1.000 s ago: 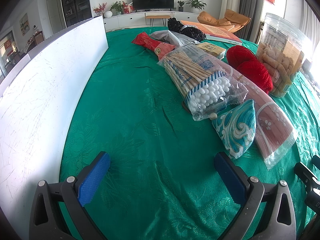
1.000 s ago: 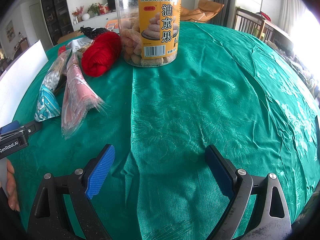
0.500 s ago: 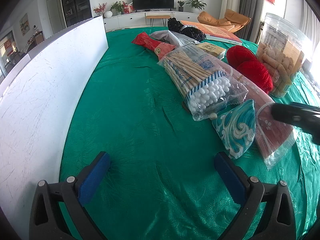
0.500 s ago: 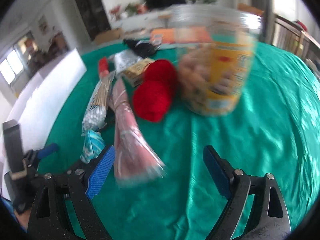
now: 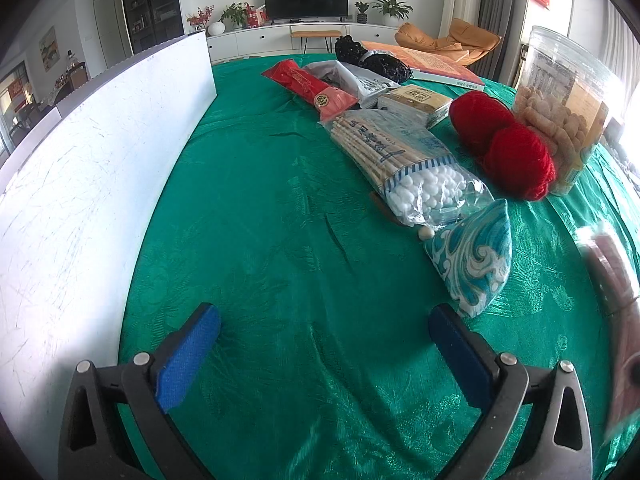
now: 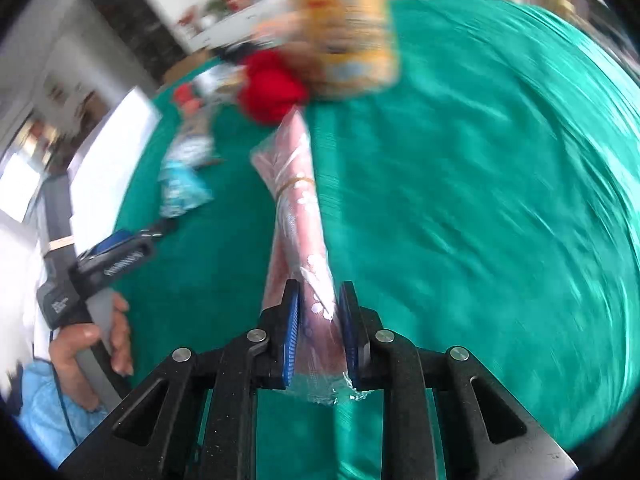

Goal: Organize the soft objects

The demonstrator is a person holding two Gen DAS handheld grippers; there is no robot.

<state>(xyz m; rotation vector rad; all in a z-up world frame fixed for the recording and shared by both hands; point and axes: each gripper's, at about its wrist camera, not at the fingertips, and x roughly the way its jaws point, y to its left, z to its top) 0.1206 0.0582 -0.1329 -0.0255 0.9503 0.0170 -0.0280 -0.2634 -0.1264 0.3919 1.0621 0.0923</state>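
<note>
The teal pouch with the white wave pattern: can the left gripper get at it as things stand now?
Probably yes. The left gripper is open, holds nothing, and only bare green tablecloth lies between it and the teal wave-patterned pouch just ahead.

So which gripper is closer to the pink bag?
Right. The right gripper is shut on the pink bag; the left gripper hangs open over bare green cloth, apart from it.

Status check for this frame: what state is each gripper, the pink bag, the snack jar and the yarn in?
Right gripper: shut on the pink bag.
Pink bag: clamped at one end.
Left gripper: open, empty.
Snack jar: upright; lid cut off from view.
Red yarn: resting against the jar.
</note>
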